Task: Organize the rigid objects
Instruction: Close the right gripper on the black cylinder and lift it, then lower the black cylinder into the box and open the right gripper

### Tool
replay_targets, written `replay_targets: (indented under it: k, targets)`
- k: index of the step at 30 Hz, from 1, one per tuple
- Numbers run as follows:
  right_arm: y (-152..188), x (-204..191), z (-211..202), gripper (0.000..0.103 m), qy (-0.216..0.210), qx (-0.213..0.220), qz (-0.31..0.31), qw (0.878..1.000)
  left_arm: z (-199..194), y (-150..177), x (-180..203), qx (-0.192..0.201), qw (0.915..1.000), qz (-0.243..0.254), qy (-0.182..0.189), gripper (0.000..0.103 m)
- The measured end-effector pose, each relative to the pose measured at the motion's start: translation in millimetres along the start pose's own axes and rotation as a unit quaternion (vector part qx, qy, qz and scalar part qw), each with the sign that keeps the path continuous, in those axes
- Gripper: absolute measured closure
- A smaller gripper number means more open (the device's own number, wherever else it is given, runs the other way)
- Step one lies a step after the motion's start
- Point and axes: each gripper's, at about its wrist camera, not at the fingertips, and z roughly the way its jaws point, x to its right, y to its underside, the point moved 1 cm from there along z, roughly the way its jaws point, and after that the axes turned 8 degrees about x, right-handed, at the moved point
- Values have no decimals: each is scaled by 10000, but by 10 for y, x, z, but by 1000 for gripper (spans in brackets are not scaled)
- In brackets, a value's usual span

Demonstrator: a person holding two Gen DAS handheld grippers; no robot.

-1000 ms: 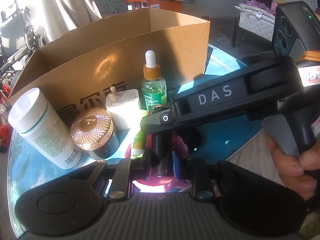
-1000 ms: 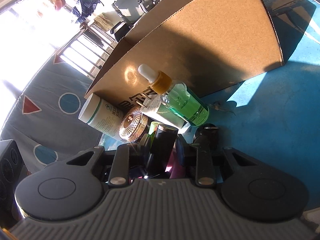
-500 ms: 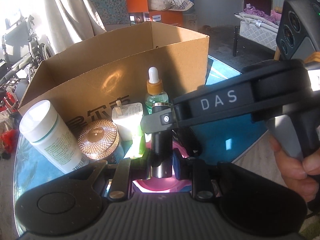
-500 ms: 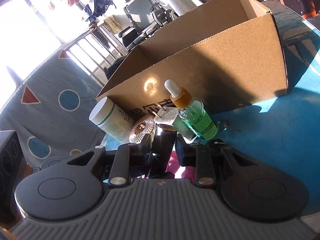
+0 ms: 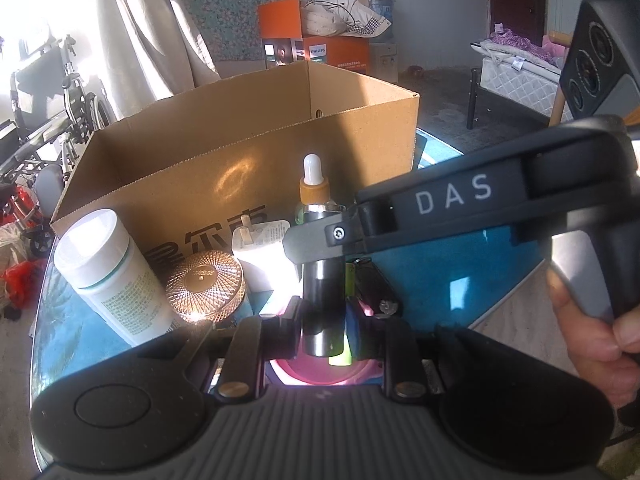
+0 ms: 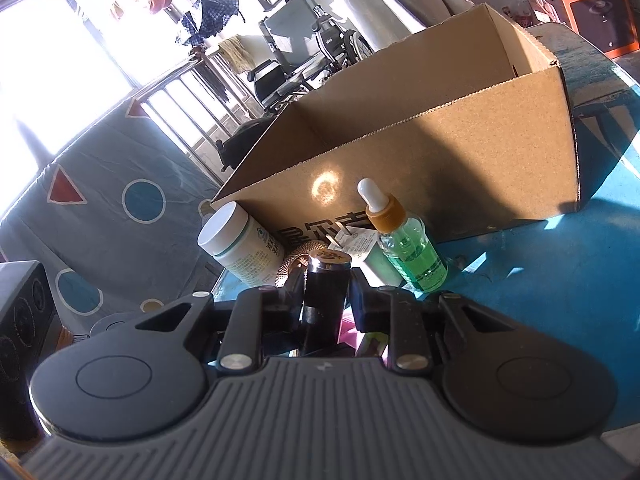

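A black tube with a gold cap (image 5: 323, 292) (image 6: 326, 280) stands upright over a pink bowl (image 5: 320, 376). My right gripper (image 6: 326, 292) grips its upper part, jaws closing in with the pads against its sides; one of its fingers (image 5: 316, 236) reaches in from the right in the left wrist view. My left gripper (image 5: 325, 320) is shut around the tube's lower end. Behind it stand a green dropper bottle (image 5: 314, 188) (image 6: 412, 252), a white charger (image 5: 260, 256), a gold-lidded jar (image 5: 206, 284) and a white bottle (image 5: 108, 272) (image 6: 240, 248).
An open cardboard box (image 5: 240, 152) (image 6: 460, 152) stands behind the row on the blue glass table (image 5: 460, 280). A yellow-green stick (image 5: 349, 280) lies just behind the tube. A hand (image 5: 592, 340) holds the right gripper's handle. A wheelchair and boxes stand beyond the table.
The right gripper has risen a little and rolled, so its view is more level and the box's inside shows. The tube stays between both grippers. The left gripper has tilted up slightly.
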Motion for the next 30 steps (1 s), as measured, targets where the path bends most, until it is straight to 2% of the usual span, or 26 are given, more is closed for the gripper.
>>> replay_targets:
  k: [4,9,12,16,19,23,27,30]
  targets:
    - [-63,-197,-79,82,29,71,-352,9993,-110,-65,-26,147,9999,-65,-59,80]
    - [-255,-506,-187,82,-136,273,-792,9964,-319,-282,-182,455,9982,-345,-172,80]
    - [-533,-708,-203,82,-431,378,-978,9936,-444,-464,-323,684,9962,-427,-334,80]
    - [-982,-880,-56,82,-795,257,-943,9920,-521,-824,-621,851,9925,-708,-513,80]
    - [-1417,-909,236,82,-1066,-66,-594,9925,-446,-1096,-918,808,9898,-1059,-511,80]
    - [-1936,-756,873,82,-1226,-821,201,9888,-180,-1335,-1323,514,9876,-1402,-493,80]
    - [-2114,-527,1496,82,-997,-1487,762,9809,275,-1403,-1656,-29,9845,-1704,-421,80]
    - [-2051,-314,1949,82,-663,-2017,1079,9712,619,-1365,-1848,-496,9796,-1909,-383,80]
